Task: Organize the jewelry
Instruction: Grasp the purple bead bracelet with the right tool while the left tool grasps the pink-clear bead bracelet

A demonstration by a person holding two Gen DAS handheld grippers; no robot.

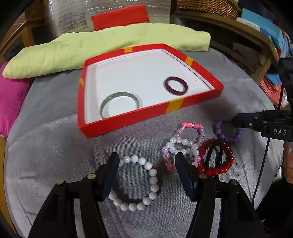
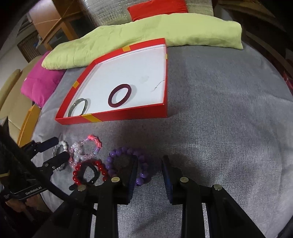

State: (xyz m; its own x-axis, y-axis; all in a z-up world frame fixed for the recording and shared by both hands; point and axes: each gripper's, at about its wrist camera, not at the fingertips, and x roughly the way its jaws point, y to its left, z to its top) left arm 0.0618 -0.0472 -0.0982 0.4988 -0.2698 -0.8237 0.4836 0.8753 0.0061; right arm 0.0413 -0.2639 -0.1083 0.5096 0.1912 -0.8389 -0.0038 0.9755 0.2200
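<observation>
A red box [image 1: 174,106] [image 2: 128,113] with a white floor holds a silver bangle [image 1: 102,106] [image 2: 86,104] and a maroon bangle [image 1: 166,84] [image 2: 110,98]. On the grey cloth in front of it, a white bead bracelet [image 1: 153,172] [image 2: 63,144] lies between the spread fingers of my open left gripper [image 1: 146,155] [image 2: 55,150]. Further right sit pink and pearl bracelets [image 1: 184,141] [image 2: 80,152], a red bead bracelet [image 1: 216,171] [image 2: 76,175] with a black hair tie [image 1: 208,155], and a purple bead bracelet [image 1: 222,136] [image 2: 111,157]. My right gripper [image 2: 150,159] [image 1: 238,121] hangs open over the purple bracelet's right side, its left finger over the ring.
A light green cushion [image 1: 109,47] [image 2: 146,36] lies behind the box, with a red cushion [image 1: 120,17] beyond it and a magenta pillow [image 1: 11,95] [image 2: 42,82] at the left. A wicker basket [image 1: 208,7] and shelves stand at the back right. Grey cloth [image 2: 228,109] spreads to the right.
</observation>
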